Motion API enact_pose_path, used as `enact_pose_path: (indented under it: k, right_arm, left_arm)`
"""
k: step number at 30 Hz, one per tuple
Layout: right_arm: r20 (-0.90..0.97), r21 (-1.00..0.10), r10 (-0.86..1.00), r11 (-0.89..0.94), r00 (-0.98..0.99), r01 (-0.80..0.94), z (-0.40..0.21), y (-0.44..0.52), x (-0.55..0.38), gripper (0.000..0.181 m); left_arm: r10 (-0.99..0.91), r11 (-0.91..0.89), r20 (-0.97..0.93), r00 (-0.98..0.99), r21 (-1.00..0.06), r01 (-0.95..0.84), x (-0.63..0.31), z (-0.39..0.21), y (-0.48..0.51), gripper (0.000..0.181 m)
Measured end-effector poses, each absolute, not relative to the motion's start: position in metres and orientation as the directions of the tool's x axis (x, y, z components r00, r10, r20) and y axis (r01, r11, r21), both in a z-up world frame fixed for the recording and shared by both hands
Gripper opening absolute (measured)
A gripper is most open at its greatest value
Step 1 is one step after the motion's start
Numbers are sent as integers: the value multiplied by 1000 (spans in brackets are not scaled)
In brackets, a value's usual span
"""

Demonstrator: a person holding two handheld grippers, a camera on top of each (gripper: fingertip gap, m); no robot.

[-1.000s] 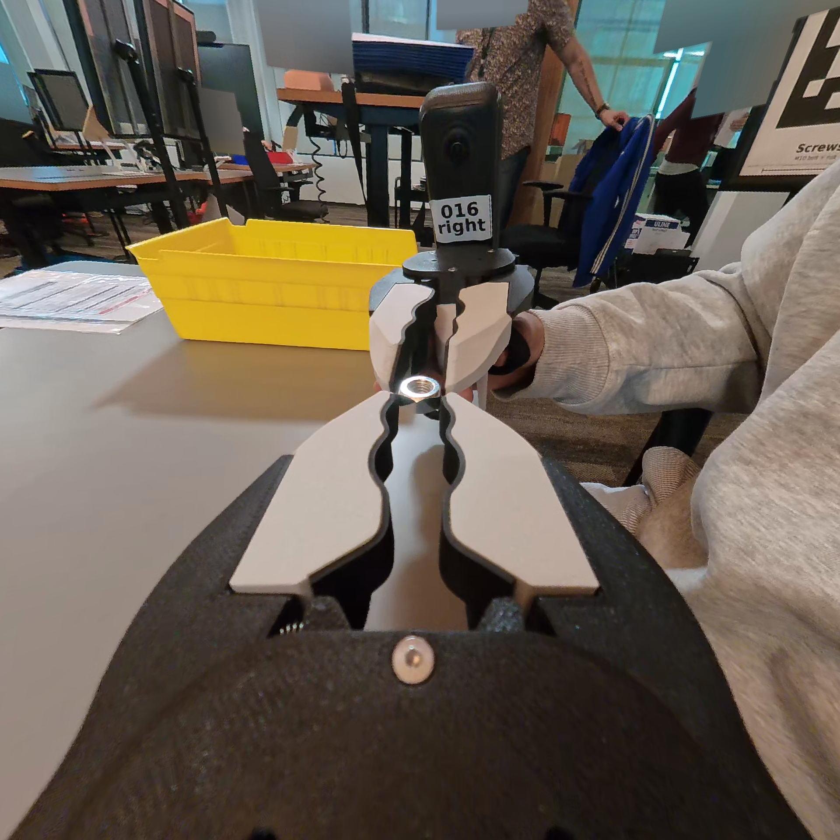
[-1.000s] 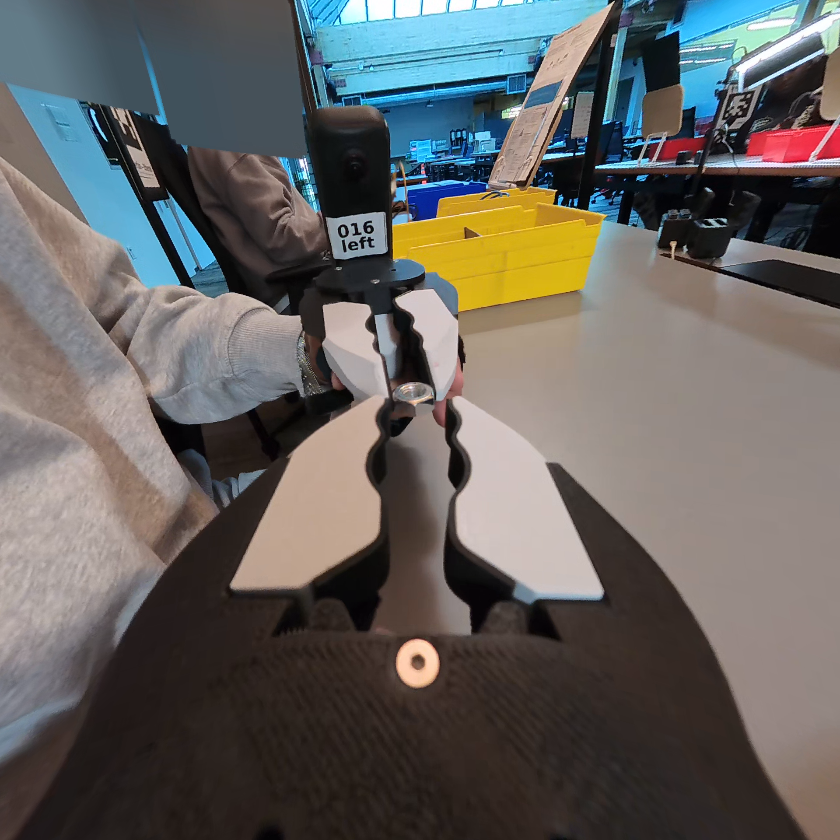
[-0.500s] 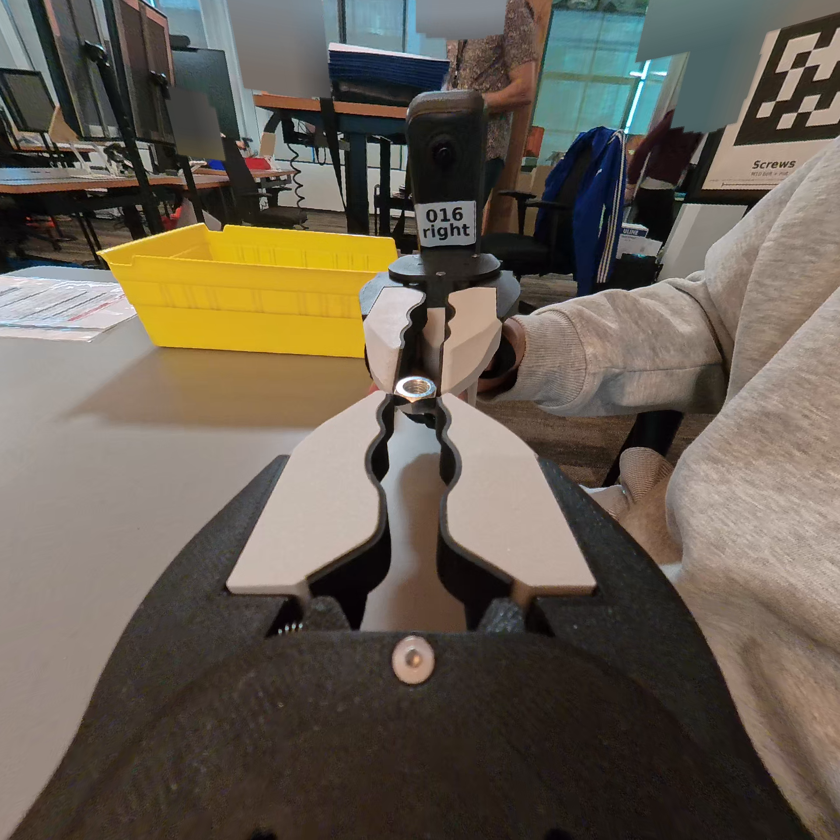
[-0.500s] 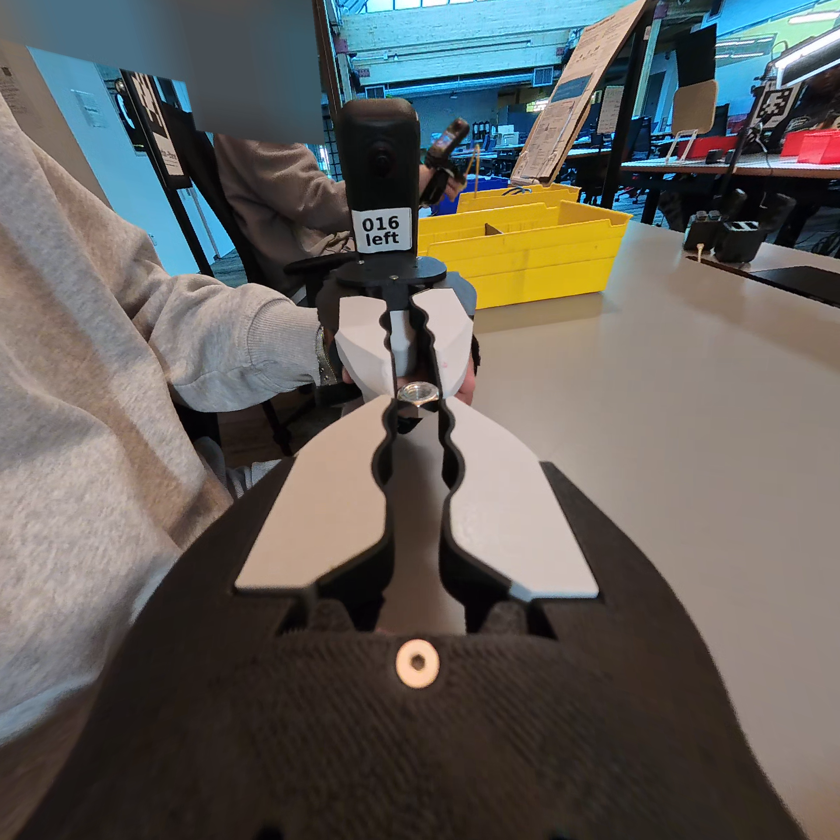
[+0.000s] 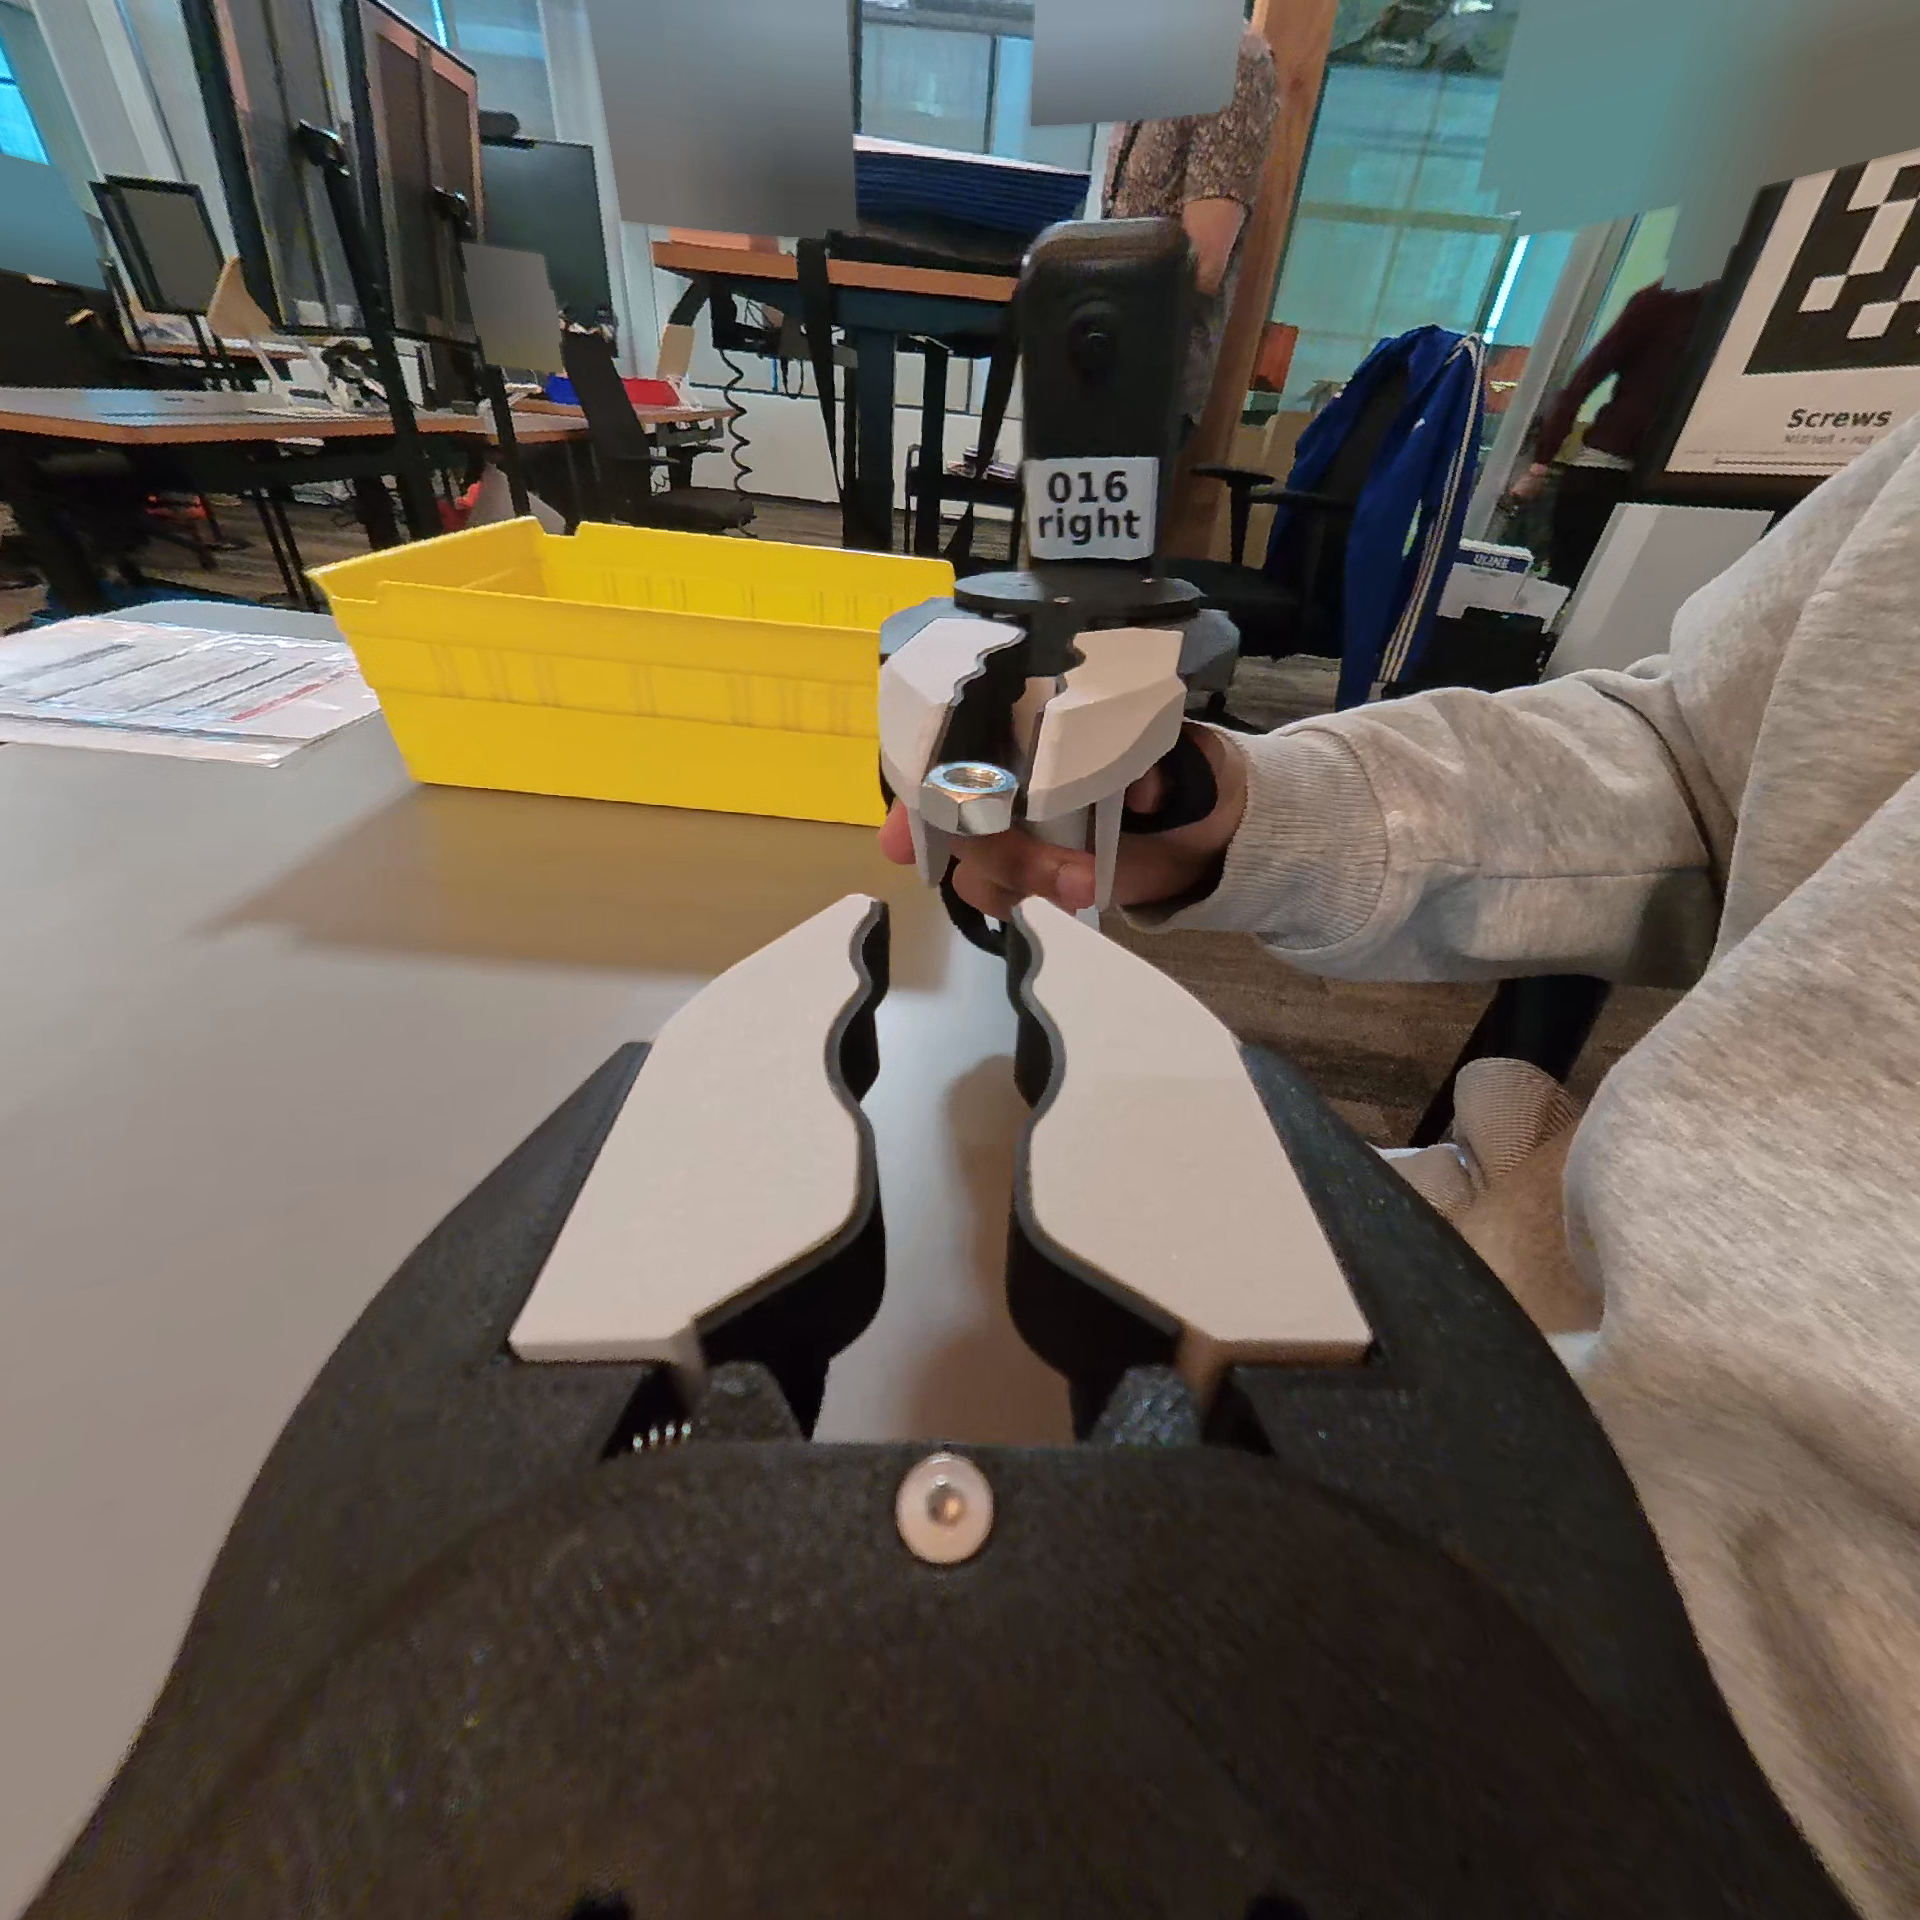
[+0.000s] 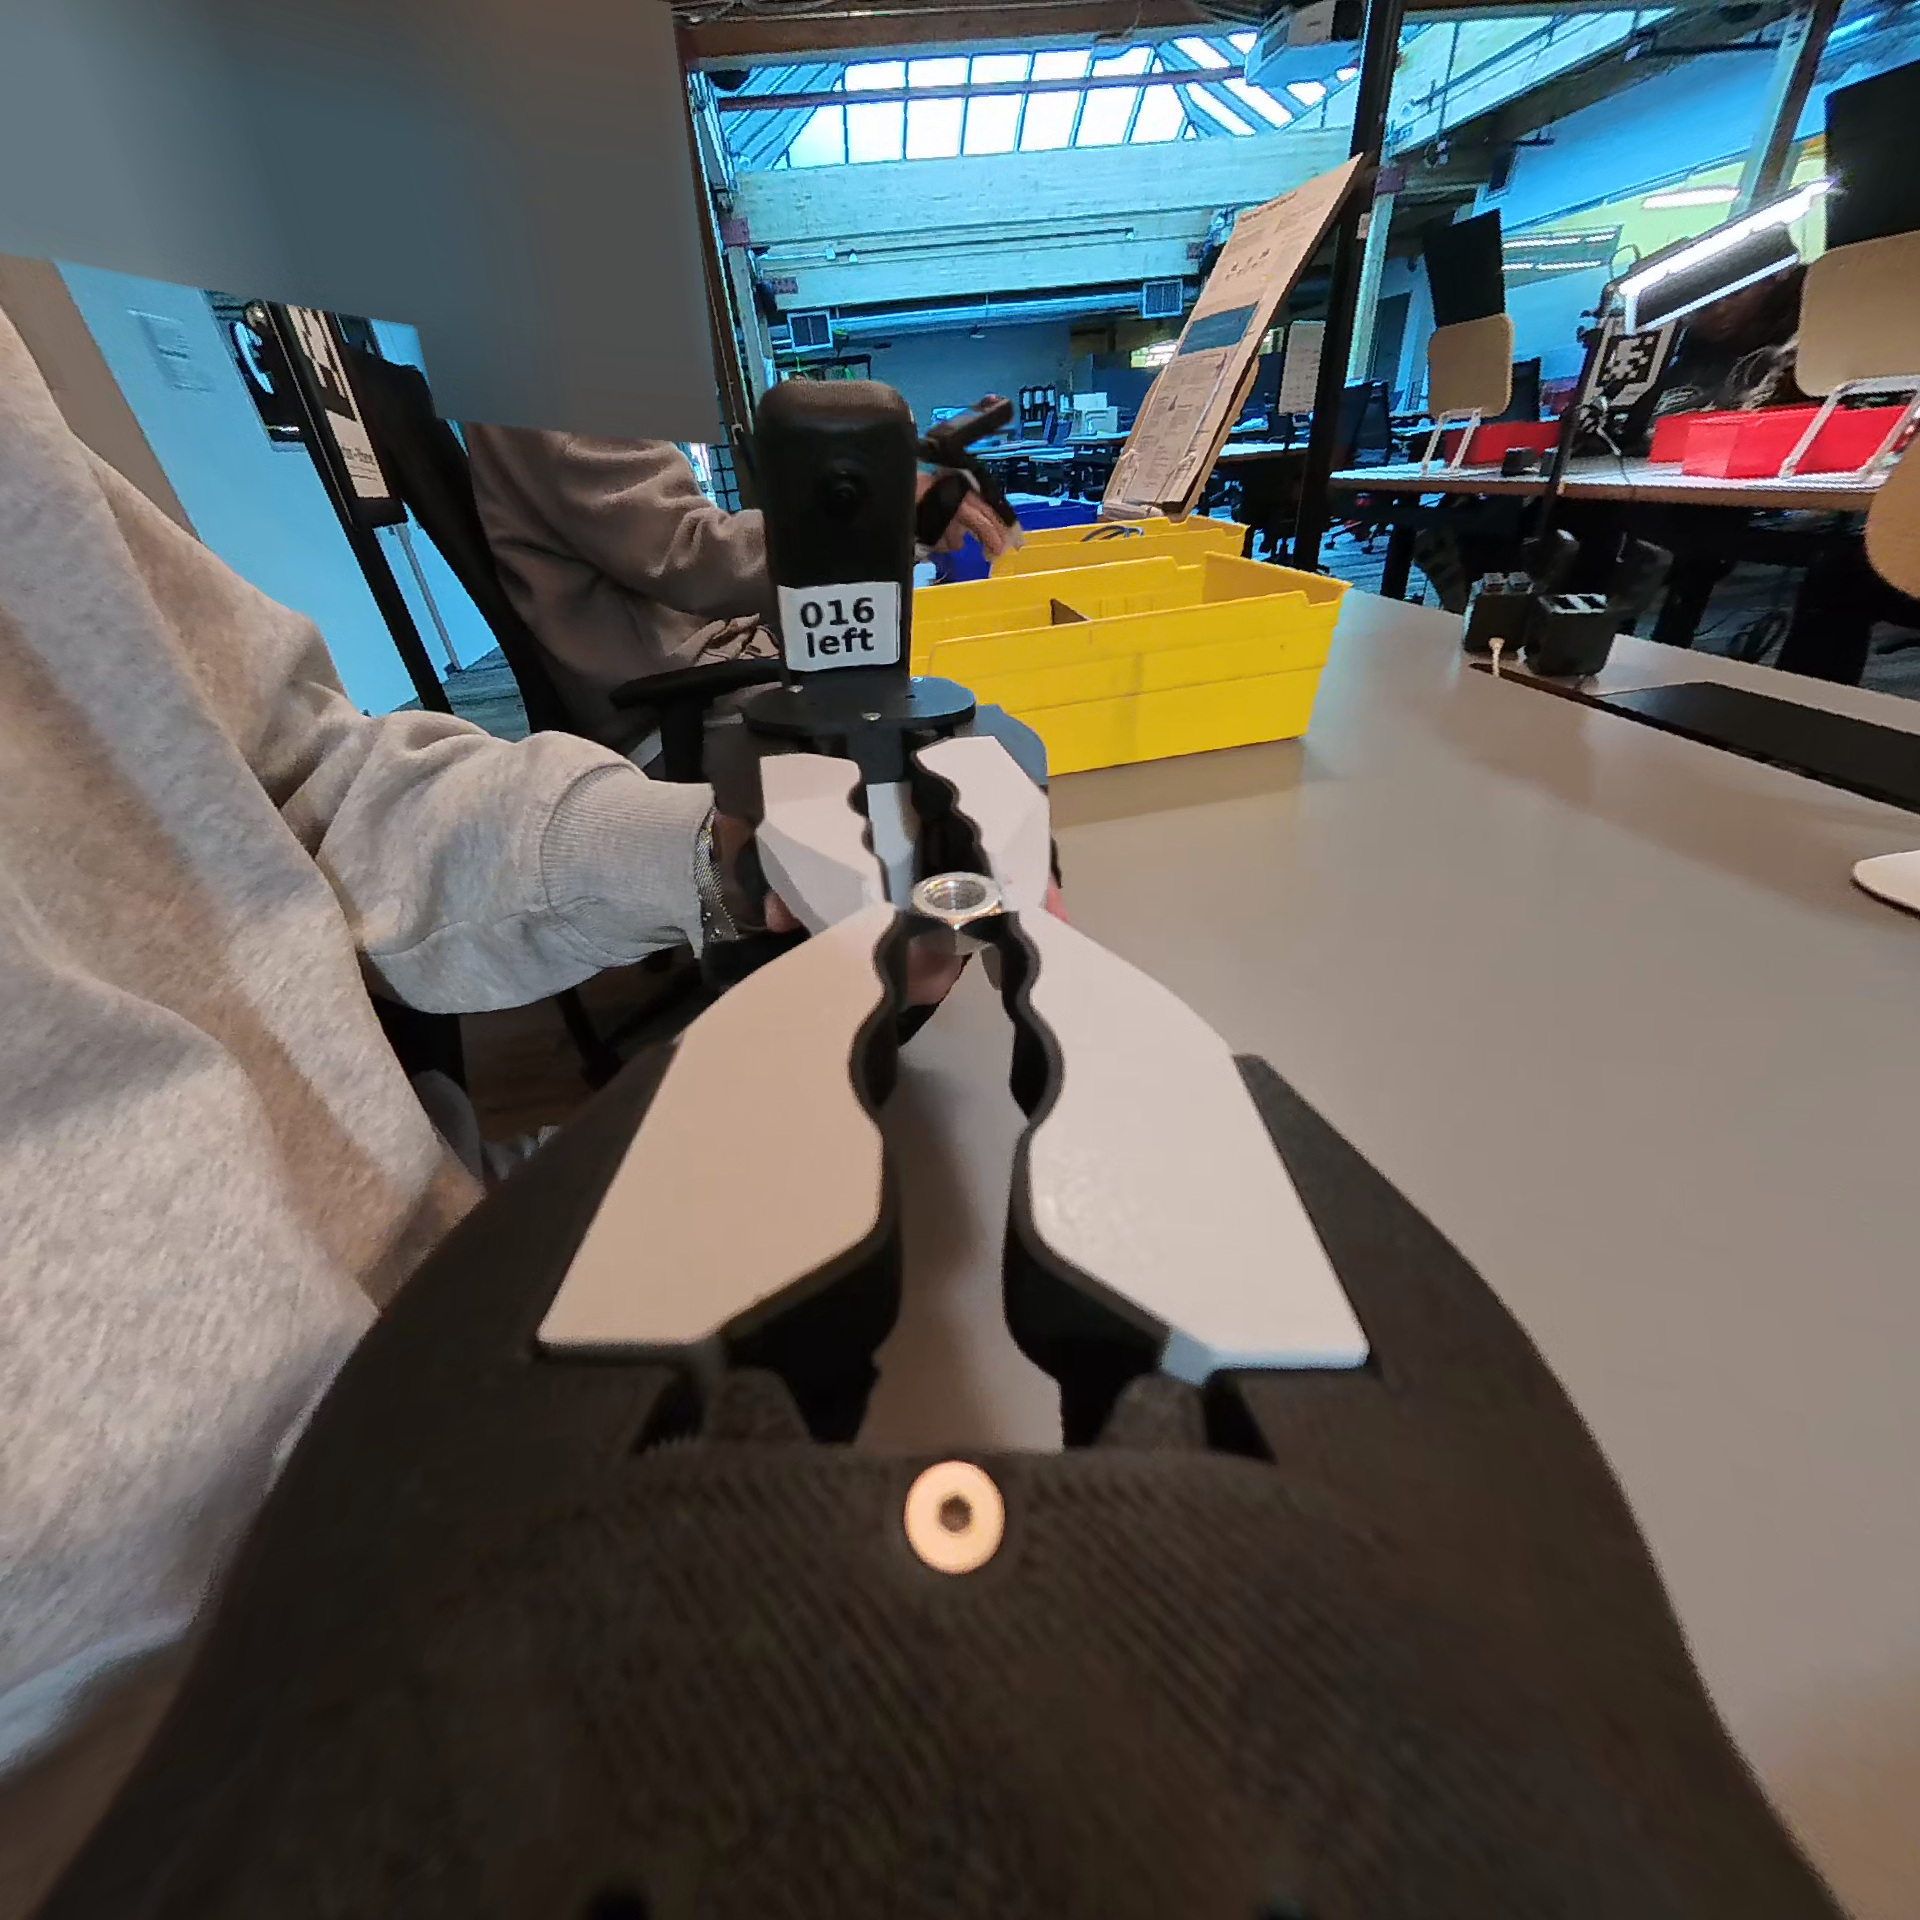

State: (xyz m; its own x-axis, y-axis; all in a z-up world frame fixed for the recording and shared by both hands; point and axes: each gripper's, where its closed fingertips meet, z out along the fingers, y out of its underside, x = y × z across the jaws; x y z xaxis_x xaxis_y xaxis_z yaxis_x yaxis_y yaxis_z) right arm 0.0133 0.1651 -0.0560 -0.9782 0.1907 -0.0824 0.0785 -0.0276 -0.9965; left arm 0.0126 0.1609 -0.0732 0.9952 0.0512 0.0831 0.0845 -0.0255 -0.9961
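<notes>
Right tool (image 6: 951,920): pinching a silver hex nut (image 6: 956,906) between its fingertips, threaded bore facing up; in the left wrist view the same tool (image 5: 1013,821) is gripping the nut (image 5: 968,798) at the tip of one white finger (image 5: 920,727).
Left tool (image 5: 943,920): fingers standing apart with a gap between the tips, gripping nothing; in the right wrist view it (image 6: 914,821) is facing the right tool, directly behind the nut.
Spacing: the two tools are pointing at each other, tips near; the nut is sitting clear of the left tool's tips.
Hex nut location: being held in the air above the near edge of the grey tabletop (image 5: 260,987).
Surroundings: a yellow plastic bin (image 5: 623,665) is standing on the tabletop behind the right tool; printed papers (image 5: 166,681) are lying beside the bin; a second yellow bin (image 6: 1132,655) is sitting behind the left tool.
Operator: grey sweatshirt sleeves (image 5: 1455,810) are reaching to both tool handles.
</notes>
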Motion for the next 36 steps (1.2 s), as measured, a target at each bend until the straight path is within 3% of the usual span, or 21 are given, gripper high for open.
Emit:
enact_pose_path:
  k: [8,13,20,23,26,29,36]
  right_arm:
    - [-48,-999,241,-21,-969,44,-55,169,8,17]
    - [-50,-999,273,-1,-961,51,-59,171,2,17]
    - [-66,-998,301,-2,-951,69,-63,176,-4,17]
    - [-85,-996,313,-9,-946,86,-66,177,-7,17]
    - [-106,-994,327,-1,-939,112,-74,175,-13,17]
    - [-107,-992,355,19,-929,121,-82,174,-19,17]
    - [-160,-987,417,-40,-895,158,-81,180,-36,17]
  left_arm:
    - [229,27,137,964,-991,134,-22,-61,144,21]
    - [504,56,118,856,-993,103,-74,-21,81,20]
    - [816,-246,-120,566,-957,153,-168,11,-108,20]
    - [833,-448,-248,495,-827,339,-217,-13,-198,19]
    - [711,-701,-443,546,-500,507,-246,-59,-275,16]
    - [504,-861,-477,720,-218,459,-259,-100,-304,13]
    - [436,-897,-188,880,-9,443,-264,-159,-320,14]
